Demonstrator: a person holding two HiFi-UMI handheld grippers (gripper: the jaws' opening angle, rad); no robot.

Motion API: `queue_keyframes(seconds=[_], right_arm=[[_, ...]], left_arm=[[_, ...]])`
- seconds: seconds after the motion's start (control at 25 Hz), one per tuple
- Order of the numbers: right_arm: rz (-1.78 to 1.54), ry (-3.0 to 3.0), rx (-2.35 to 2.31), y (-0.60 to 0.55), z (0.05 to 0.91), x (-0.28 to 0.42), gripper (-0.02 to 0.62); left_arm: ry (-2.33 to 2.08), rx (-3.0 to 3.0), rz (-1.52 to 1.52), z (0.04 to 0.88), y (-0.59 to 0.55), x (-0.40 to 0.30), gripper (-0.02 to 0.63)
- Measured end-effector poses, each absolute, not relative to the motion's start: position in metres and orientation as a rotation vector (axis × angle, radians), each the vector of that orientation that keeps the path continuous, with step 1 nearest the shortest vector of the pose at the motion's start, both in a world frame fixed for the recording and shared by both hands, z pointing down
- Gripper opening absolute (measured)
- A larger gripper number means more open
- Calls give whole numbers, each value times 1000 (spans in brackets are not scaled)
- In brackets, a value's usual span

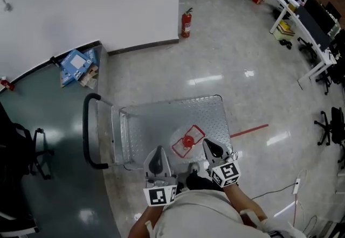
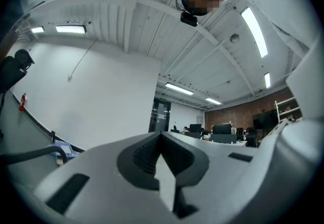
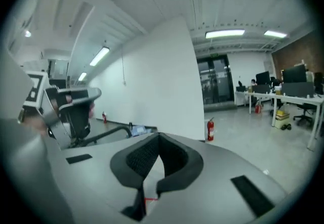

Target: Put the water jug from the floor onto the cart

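Standing on the one cart, right of centre in the head view, is a single water jug. Seen from straight above, it looks to be a clear bottle with a red cap. Two grippers hang at the bottom of that frame. The left gripper has its jaws together on nothing, and the right gripper is likewise closed and empty just beside the jug. One fire extinguisher stands against the wall above.
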State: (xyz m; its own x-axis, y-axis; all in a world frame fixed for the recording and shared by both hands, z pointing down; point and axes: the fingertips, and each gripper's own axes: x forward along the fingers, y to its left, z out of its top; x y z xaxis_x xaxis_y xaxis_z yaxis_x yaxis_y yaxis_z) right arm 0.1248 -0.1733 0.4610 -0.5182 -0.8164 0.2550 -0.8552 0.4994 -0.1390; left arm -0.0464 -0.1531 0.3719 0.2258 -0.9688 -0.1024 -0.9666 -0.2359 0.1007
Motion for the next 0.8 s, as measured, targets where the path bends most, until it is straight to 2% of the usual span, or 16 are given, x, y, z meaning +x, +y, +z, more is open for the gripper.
queue_keyframes(seconds=[0.16, 0.8], right_arm=[[268, -2710, 1548, -154, 416, 132, 12], [153, -2694, 1591, -147, 406, 142, 12]], left_arm=[[-1920, 2446, -244, 368, -146, -40, 3], [-1885, 2470, -265, 366, -143, -28, 3]])
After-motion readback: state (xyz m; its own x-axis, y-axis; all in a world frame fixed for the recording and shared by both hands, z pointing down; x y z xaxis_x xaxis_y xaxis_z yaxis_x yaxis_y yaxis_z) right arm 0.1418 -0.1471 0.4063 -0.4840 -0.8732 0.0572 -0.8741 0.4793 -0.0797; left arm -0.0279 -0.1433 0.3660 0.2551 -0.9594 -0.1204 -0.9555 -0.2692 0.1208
